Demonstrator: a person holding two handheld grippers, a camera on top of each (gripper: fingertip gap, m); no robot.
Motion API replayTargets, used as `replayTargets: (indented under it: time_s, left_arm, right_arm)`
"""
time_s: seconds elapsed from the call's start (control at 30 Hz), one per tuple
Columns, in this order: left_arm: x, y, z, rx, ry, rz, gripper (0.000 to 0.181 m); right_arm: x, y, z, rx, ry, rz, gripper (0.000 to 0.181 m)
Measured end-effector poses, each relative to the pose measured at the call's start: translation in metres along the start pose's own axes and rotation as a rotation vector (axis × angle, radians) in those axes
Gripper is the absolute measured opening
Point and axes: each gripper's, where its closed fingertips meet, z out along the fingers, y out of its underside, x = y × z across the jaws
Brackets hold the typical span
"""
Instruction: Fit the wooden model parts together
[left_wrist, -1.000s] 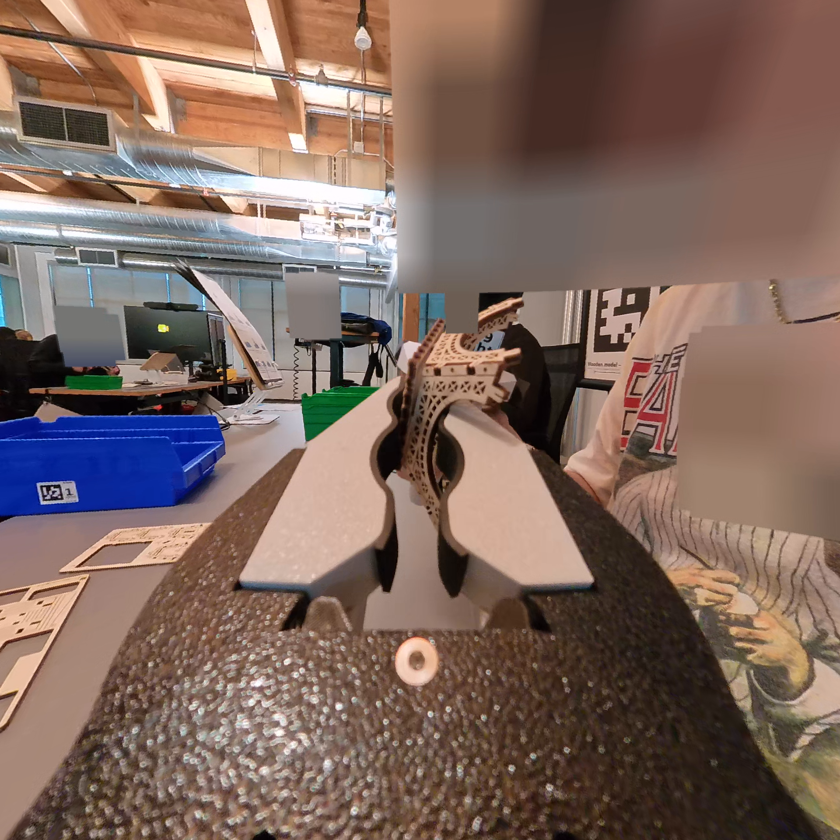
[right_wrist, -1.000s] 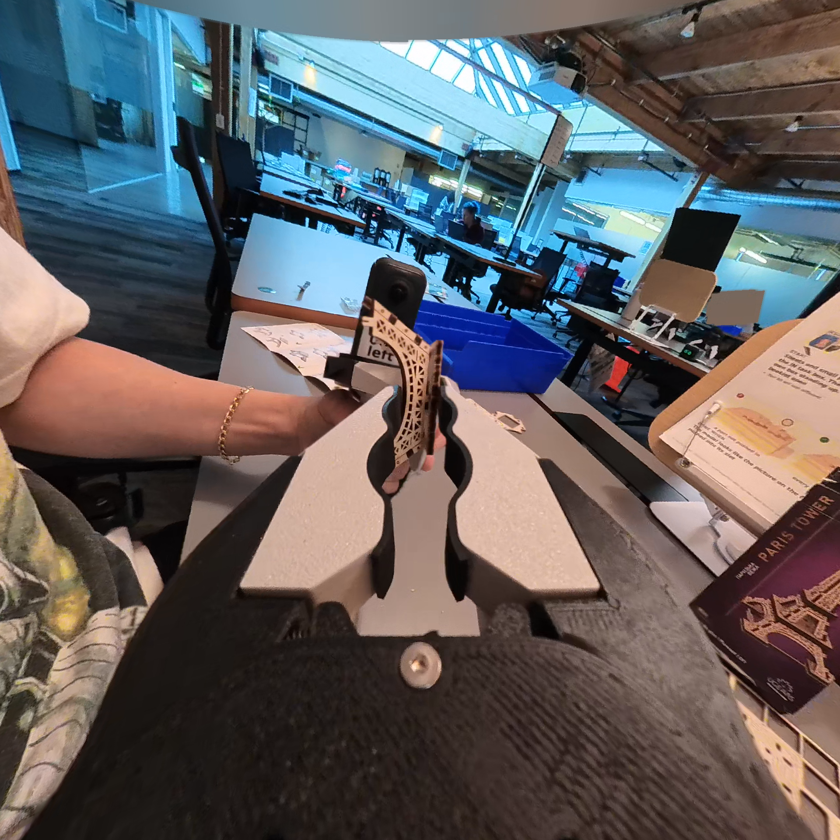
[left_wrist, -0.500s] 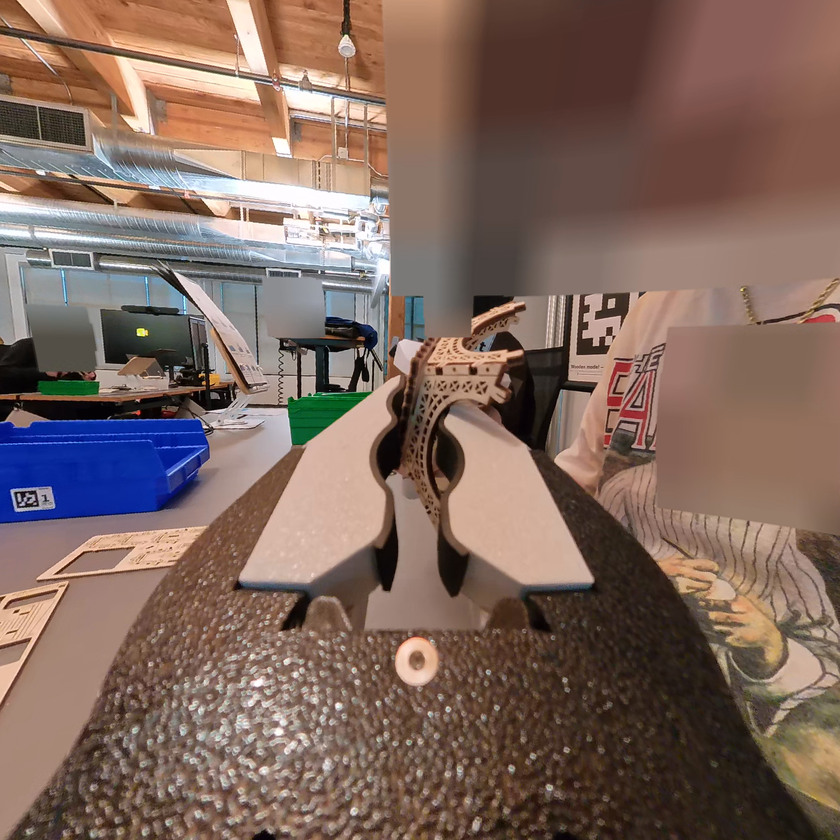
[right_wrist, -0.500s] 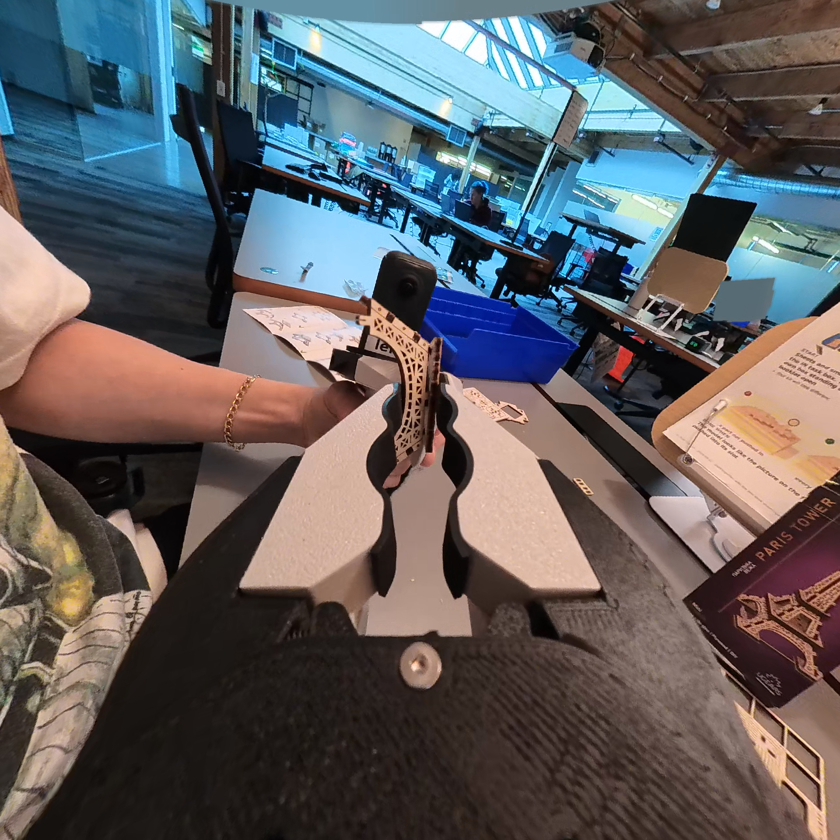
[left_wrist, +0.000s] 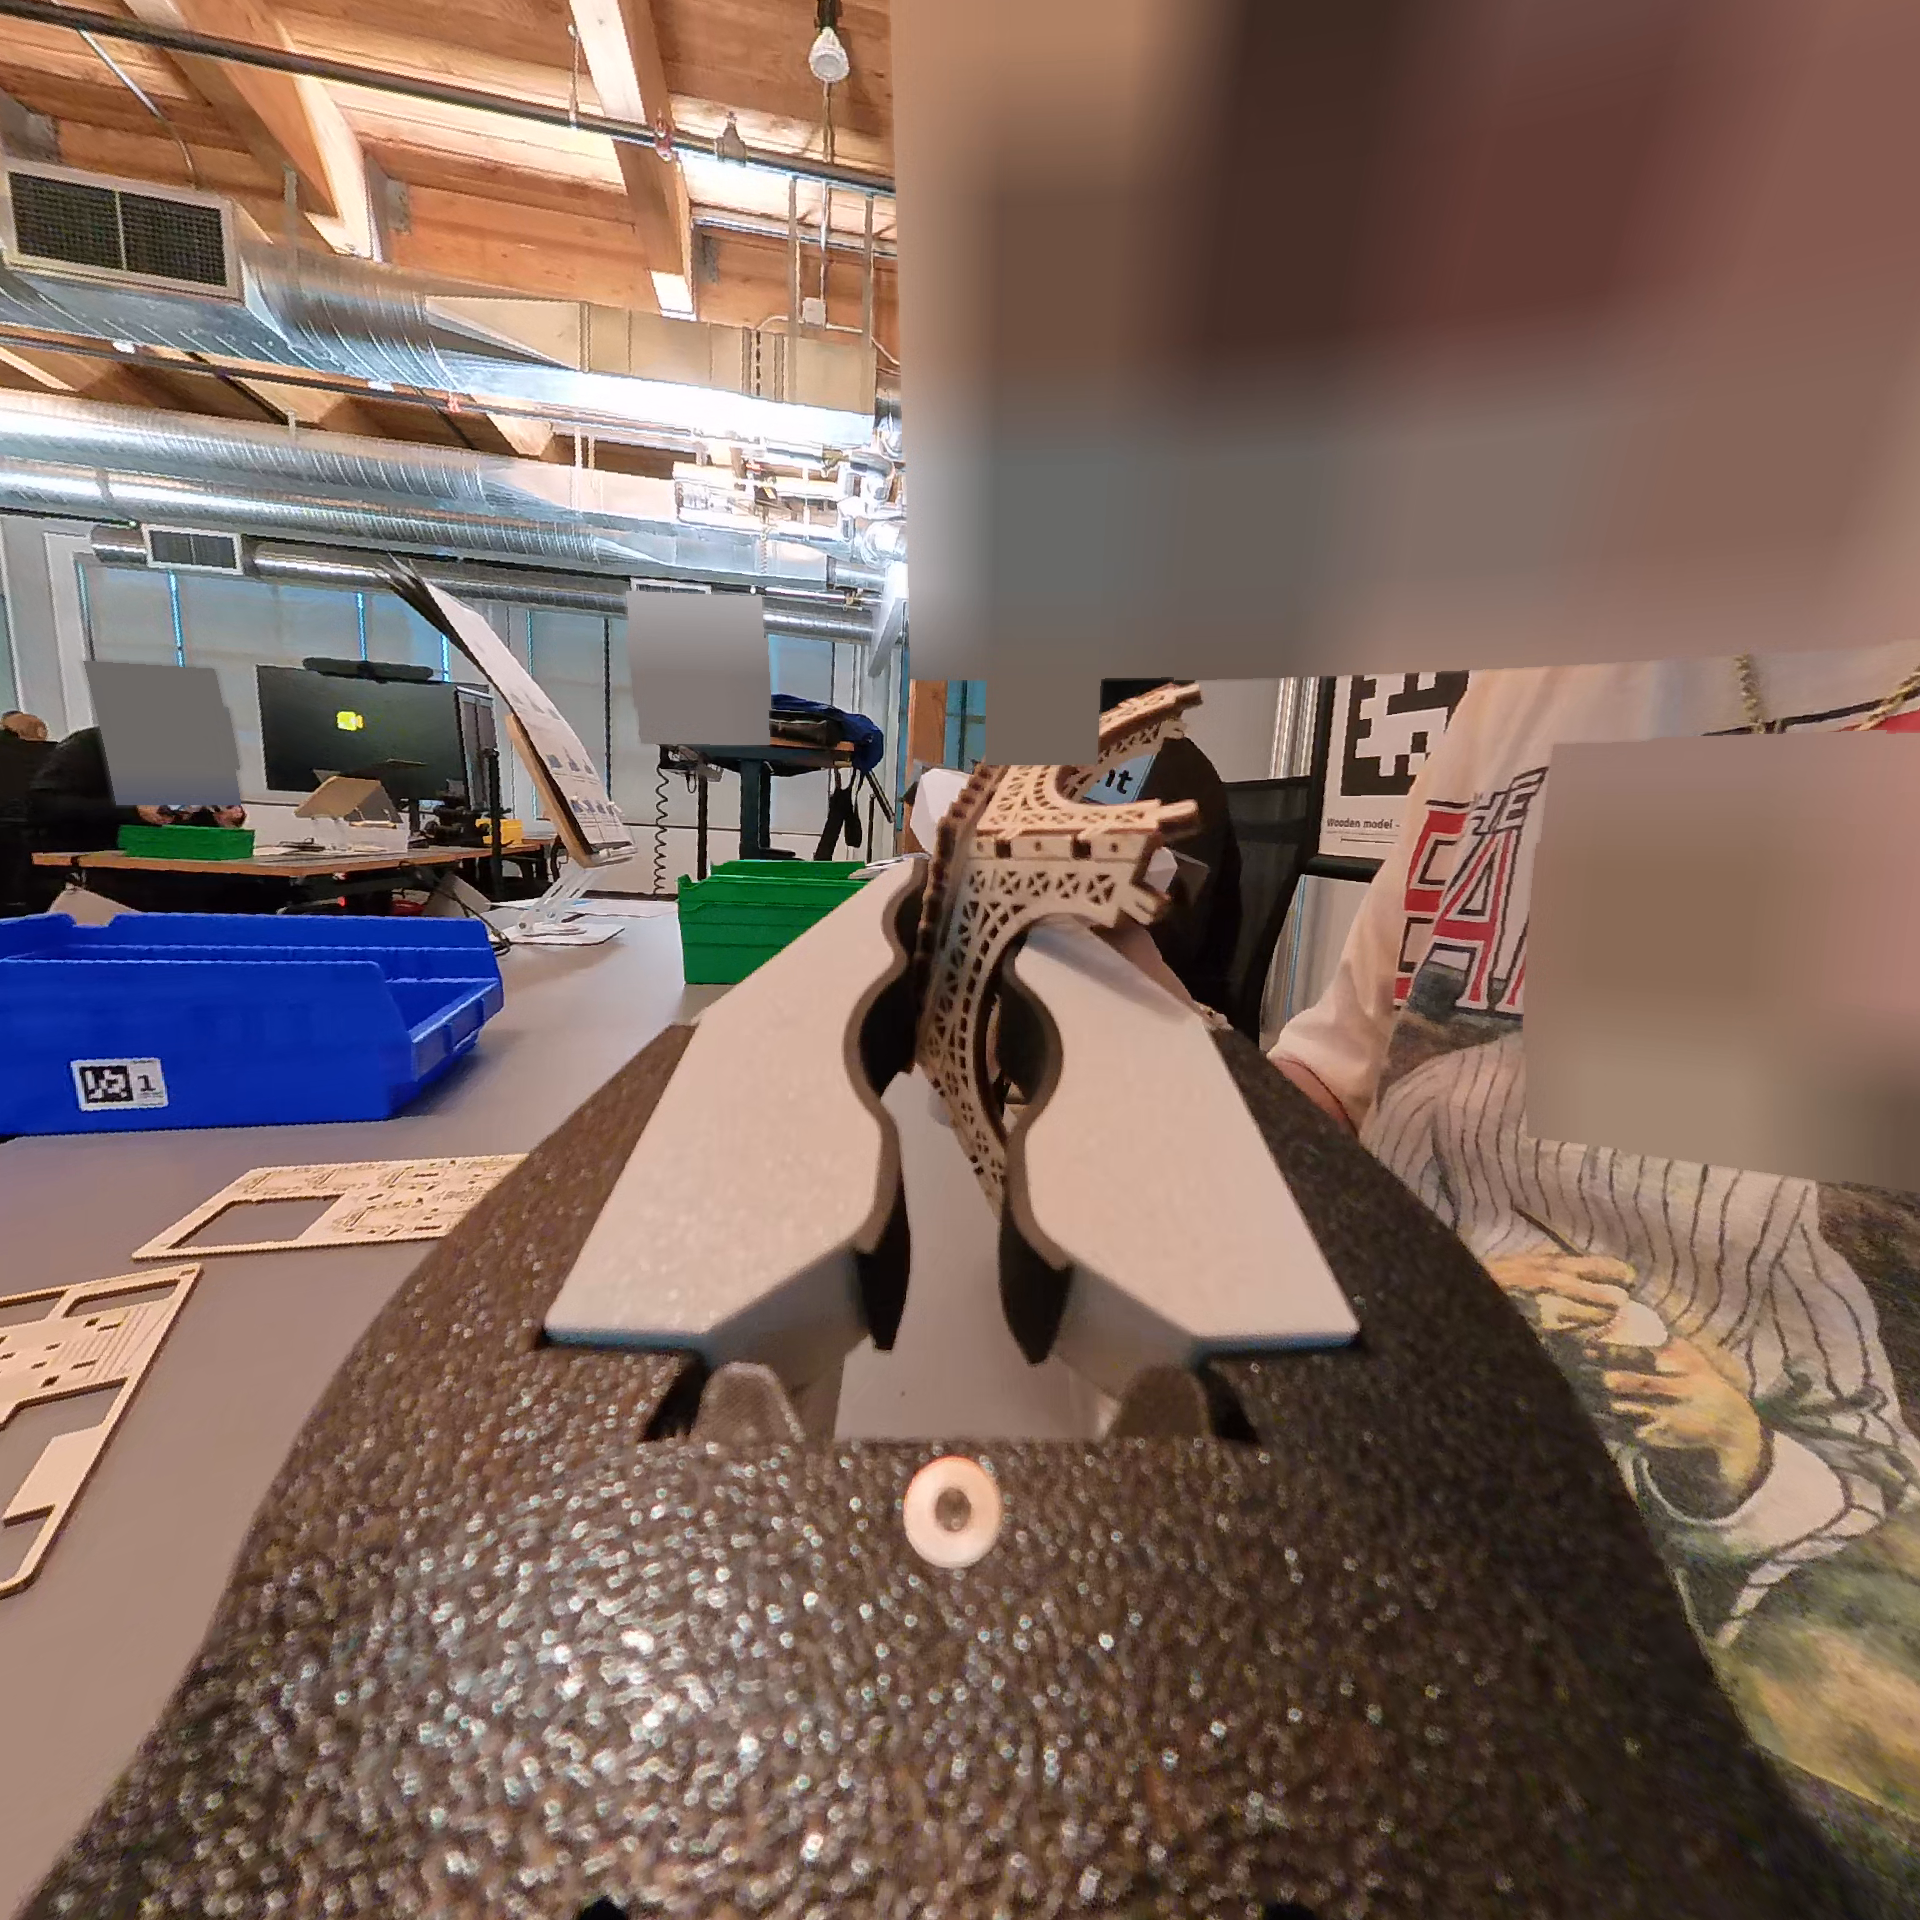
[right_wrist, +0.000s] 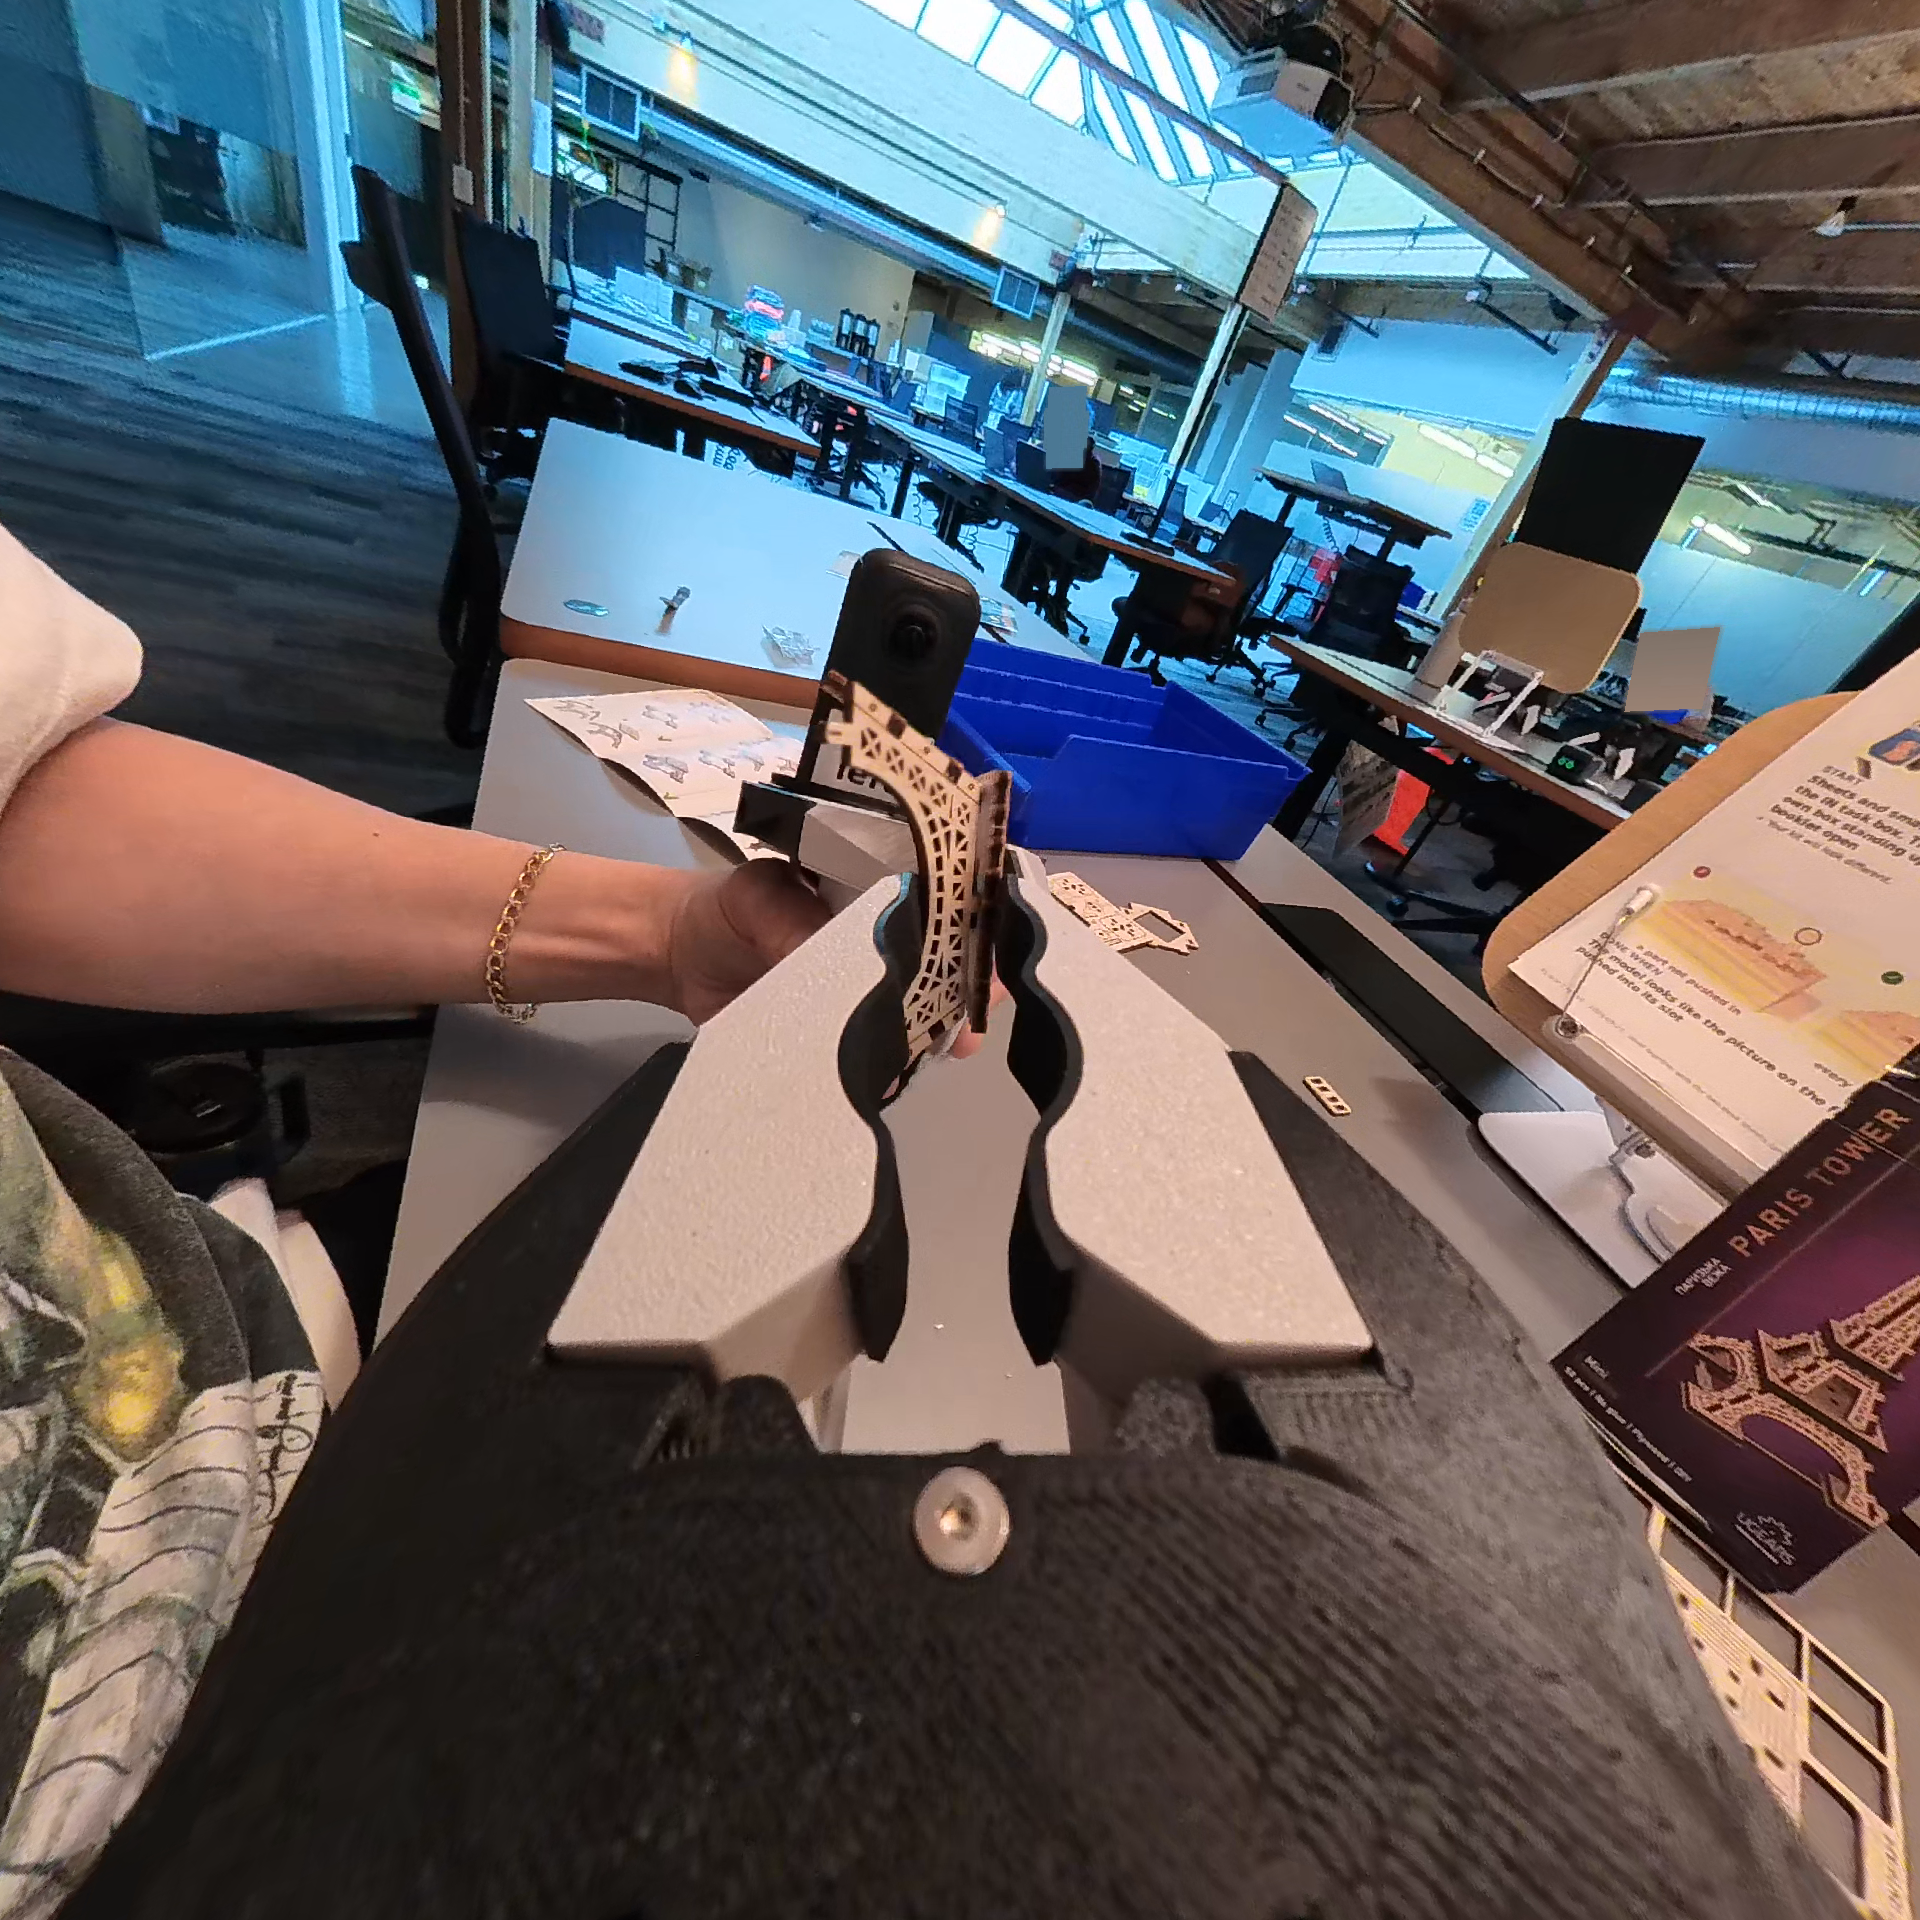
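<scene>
**Left wrist view: two lattice legs meet between the fingertips**

Left wrist view shows the left gripper (left_wrist: 961, 997) clamped on a curved wooden lattice leg (left_wrist: 961, 1013), whose long axis runs up out of the jaws and bends over to the right at the top. There a second lattice piece (left_wrist: 1081, 842) lies against it, so the two already look partly joined; whether the tabs are fully seated cannot be told. A pale fingertip of the right gripper shows just behind the pair.

In the right wrist view the right gripper (right_wrist: 951, 966) is closed on its own arched lattice part (right_wrist: 945, 883), held edge-on and nearly upright, its top curling left toward the other tool, whose camera (right_wrist: 904, 644) stands just beyond. The person's hand (right_wrist: 743, 940) grips that tool immediately left of the jaws.

Both parts are held in the air above the grey table (left_wrist: 582, 997), clear of the spent wooden sheets (left_wrist: 343, 1205) and the blue bin (left_wrist: 239, 1018).

The coming move probably turns on one thing: the parts meet at their upper ends, ahead of both sets of jaws, so pressing them home means pushing the tools toward each other along that joint without twisting. The thin fretwork could snap if they are skewed.
</scene>
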Motion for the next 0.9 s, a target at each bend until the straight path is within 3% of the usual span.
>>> replayTargets:
  time_s: [0.37, 0.9]
  left_arm:
    - [0.005, -0.012, -0.001, 0.100, 0.062, -0.005, 0.006]
    - [0.005, -0.005, -0.006, 0.046, 0.087, -0.012, 0.006]
  right_arm:
    - [-0.004, -0.013, -0.005, 0.057, -0.021, 0.005, 0.016]
    - [-0.005, -0.008, -0.002, 0.037, -0.032, -0.023, 0.013]
